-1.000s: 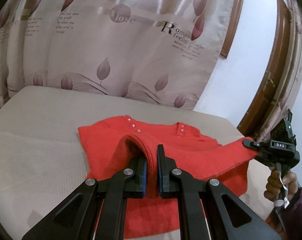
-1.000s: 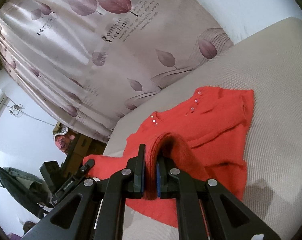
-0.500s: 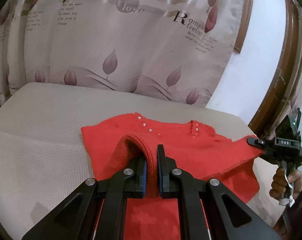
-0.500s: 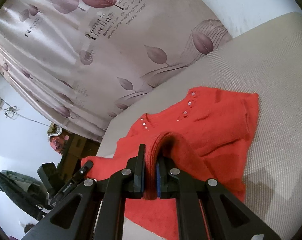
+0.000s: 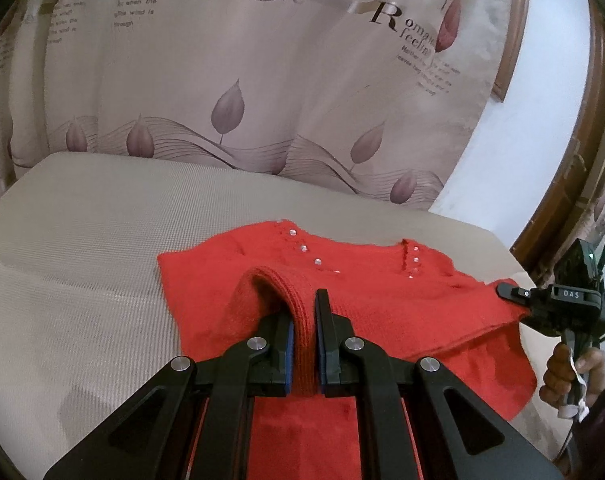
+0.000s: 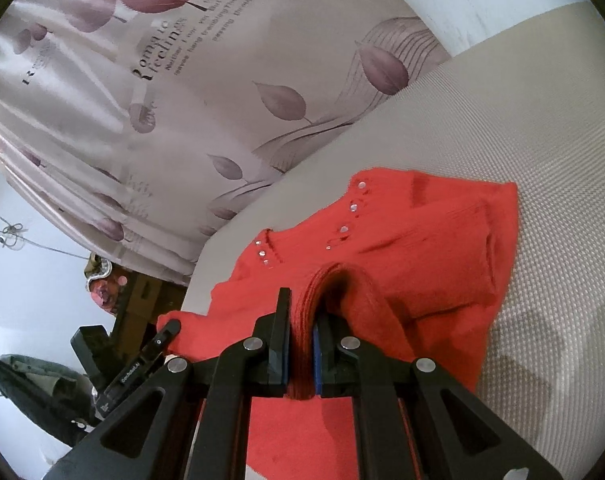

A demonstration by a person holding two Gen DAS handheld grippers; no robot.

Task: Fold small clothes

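A red knitted sweater [image 5: 382, 288] [image 6: 422, 248] with small shiny buttons at the neckline lies on a beige woven surface [image 5: 82, 260] [image 6: 542, 120]. My left gripper [image 5: 304, 316] is shut on a ribbed edge of it, which arches up over the left finger. My right gripper [image 6: 302, 308] is shut on another stretch of ribbed edge, lifted above the sweater's body. In the left wrist view the right gripper [image 5: 504, 291] pinches the sweater's right side, held by a hand [image 5: 562, 368]. The left gripper [image 6: 170, 327] shows at lower left in the right wrist view.
A pale curtain [image 5: 262, 80] printed with leaves and text hangs behind the surface's far edge. A wooden door frame [image 5: 562, 180] stands to the right. Beyond the surface's left end sit a cardboard box [image 6: 142, 300] and a dark bag [image 6: 30, 392].
Both grippers have carried the pinched ribbed edge forward and a little lower, toward the neckline and curtain. Both grips are unchanged.
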